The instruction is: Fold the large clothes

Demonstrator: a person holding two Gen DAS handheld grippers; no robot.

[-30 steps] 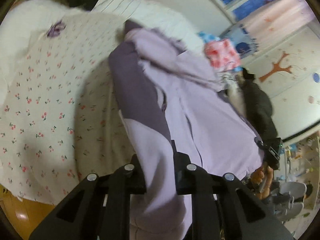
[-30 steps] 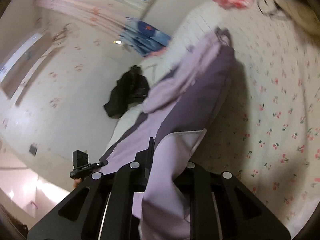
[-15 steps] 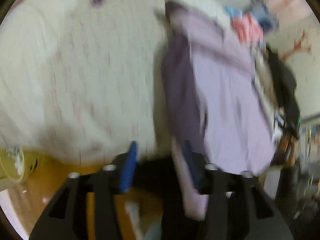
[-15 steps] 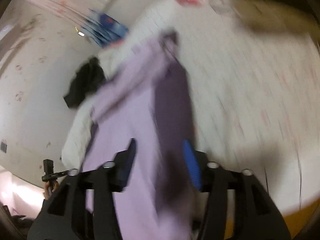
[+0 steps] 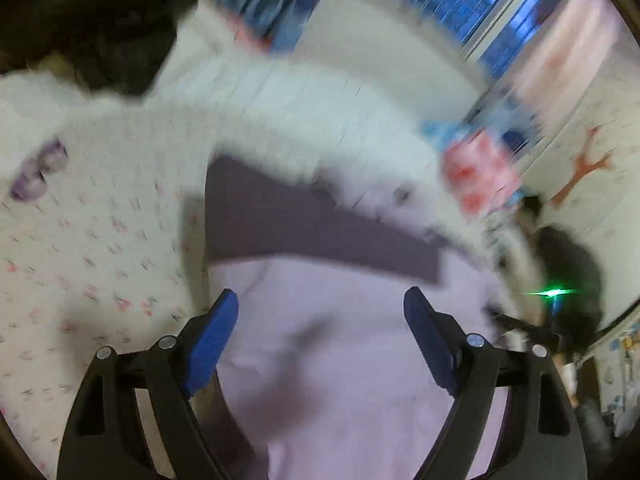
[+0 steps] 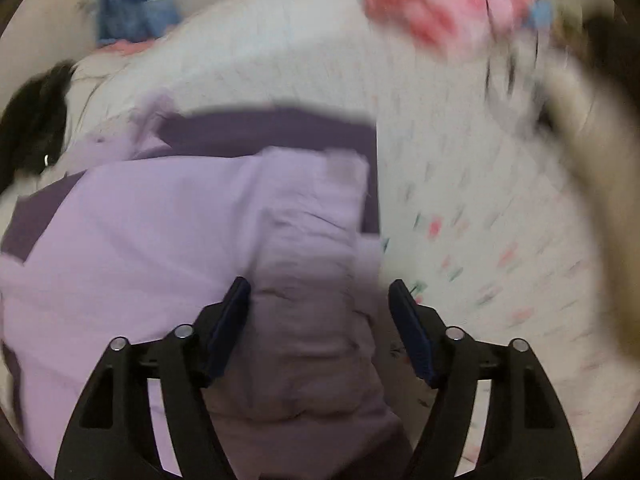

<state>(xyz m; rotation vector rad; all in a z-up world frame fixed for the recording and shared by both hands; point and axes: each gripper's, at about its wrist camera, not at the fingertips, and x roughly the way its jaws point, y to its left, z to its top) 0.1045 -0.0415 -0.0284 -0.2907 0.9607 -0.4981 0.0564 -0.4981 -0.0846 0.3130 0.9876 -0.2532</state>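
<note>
A lilac garment with dark purple panels (image 5: 344, 344) lies on the cherry-print bed sheet (image 5: 100, 240). My left gripper (image 5: 320, 316) is open just above its lilac part, holding nothing. In the right wrist view the same garment (image 6: 160, 232) lies spread out with a dark purple band at its far edge. My right gripper (image 6: 320, 304) is open over a folded sleeve of it (image 6: 316, 240), holding nothing. Both views are motion-blurred.
A black garment (image 5: 112, 28) lies at the bed's far left, a pink and red item (image 5: 480, 172) at the far right, blue clothes (image 5: 272, 4) by the wall. A dark figure (image 5: 568, 268) is at the right. A small purple item (image 5: 36, 172) lies on the sheet.
Both grippers were shut on the lilac garment, holding it up. They have let it go and opened. The garment now lies flat on the bed.
</note>
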